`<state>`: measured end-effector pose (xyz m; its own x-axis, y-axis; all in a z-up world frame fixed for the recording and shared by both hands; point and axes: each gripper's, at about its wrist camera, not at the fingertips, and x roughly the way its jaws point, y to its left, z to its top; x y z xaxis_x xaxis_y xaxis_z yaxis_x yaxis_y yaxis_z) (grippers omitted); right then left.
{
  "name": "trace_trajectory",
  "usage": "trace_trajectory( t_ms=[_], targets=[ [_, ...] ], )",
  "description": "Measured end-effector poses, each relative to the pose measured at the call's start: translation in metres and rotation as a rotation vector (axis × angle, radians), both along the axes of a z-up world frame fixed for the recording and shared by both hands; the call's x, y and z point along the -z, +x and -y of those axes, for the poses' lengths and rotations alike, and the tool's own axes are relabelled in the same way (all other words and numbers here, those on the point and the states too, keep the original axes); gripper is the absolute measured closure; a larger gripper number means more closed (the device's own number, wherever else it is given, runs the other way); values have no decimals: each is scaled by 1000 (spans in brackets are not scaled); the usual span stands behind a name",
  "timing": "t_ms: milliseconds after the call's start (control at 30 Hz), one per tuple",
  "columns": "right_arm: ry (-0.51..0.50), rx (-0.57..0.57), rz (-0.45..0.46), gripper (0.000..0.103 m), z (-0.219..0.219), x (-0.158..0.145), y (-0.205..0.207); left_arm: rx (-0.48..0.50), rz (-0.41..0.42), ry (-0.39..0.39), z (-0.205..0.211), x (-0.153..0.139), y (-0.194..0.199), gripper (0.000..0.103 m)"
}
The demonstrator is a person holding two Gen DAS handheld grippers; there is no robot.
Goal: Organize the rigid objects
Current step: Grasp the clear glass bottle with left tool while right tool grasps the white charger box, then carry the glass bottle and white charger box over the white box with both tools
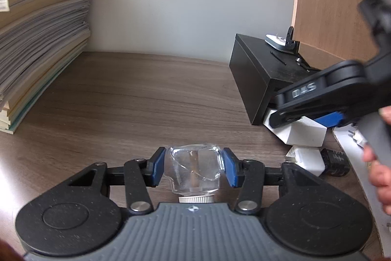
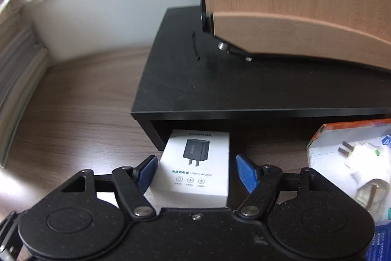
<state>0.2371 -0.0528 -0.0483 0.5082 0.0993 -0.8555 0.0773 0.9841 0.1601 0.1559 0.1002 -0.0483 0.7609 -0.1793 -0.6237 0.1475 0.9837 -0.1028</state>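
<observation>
Clamping glass bottle (image 1: 194, 169), left tool (image 1: 194, 166), open desk (image 1: 136, 99) ahead

A clear, glossy glass bottle (image 1: 194, 169) with a ribbed white plastic cap (image 1: 196, 199) lies over the matt, grained wood bench (image 1: 136, 99), beside a matt black stand (image 2: 244, 85), a smooth white cardboard box (image 2: 195, 170) and stacked paper (image 1: 41, 40).
</observation>
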Motion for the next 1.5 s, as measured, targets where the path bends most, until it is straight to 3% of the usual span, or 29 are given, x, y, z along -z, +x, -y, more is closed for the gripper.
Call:
trace_trajectory(
  t_ms=[67, 333, 733, 1267, 1500],
  targets=[
    [2, 10, 9, 32, 2, 1, -1, 3, 13, -4, -1, -4, -4, 53],
    [82, -35, 110, 32, 23, -29, -39, 3, 41, -27, 8, -21, -13, 53],
    [29, -37, 270, 32, 73, -80, -128, 2, 50, -63, 53, -51, -45, 53],
    [12, 136, 371, 32, 227, -113, -247, 134, 86, -85, 181, -92, -114, 53],
    [12, 163, 387, 32, 268, -117, -280, 186, 102, -87, 227, -100, -138, 53]
  ],
)
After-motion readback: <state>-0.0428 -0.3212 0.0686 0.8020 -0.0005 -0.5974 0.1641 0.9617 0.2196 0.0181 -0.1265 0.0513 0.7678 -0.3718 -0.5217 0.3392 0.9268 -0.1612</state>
